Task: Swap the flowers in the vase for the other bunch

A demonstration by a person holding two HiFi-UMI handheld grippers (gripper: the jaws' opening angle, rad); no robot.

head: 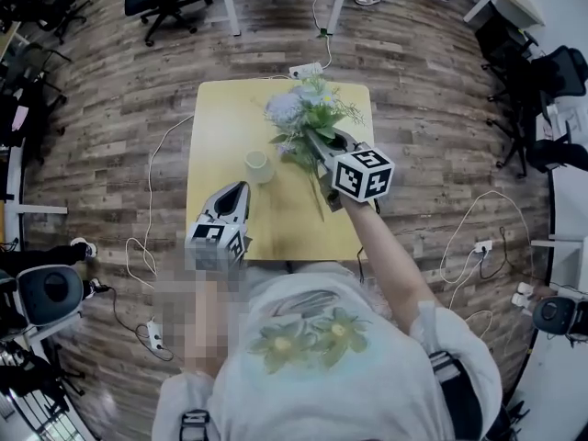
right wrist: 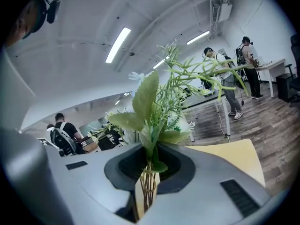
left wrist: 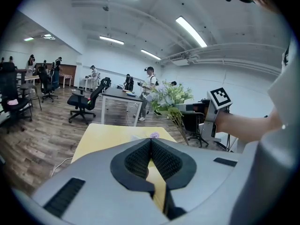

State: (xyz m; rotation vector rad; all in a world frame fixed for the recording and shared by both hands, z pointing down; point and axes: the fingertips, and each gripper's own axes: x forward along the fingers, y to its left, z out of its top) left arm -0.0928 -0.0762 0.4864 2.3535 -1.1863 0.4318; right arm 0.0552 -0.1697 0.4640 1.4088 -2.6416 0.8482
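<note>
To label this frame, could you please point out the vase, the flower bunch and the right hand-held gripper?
vase (head: pixel 259 173), head view, cream side wall.
flower bunch (right wrist: pixel 146 95), right gripper view, broad green leaf.
right hand-held gripper (right wrist: pixel 150 150), right gripper view, between its fingertips.

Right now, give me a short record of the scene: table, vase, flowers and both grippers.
Table: yellow top
Vase: upright on the table, no stems showing in it
Green bunch: stems clamped in the right gripper, held in the air
Left gripper: jaws together, nothing between them
</note>
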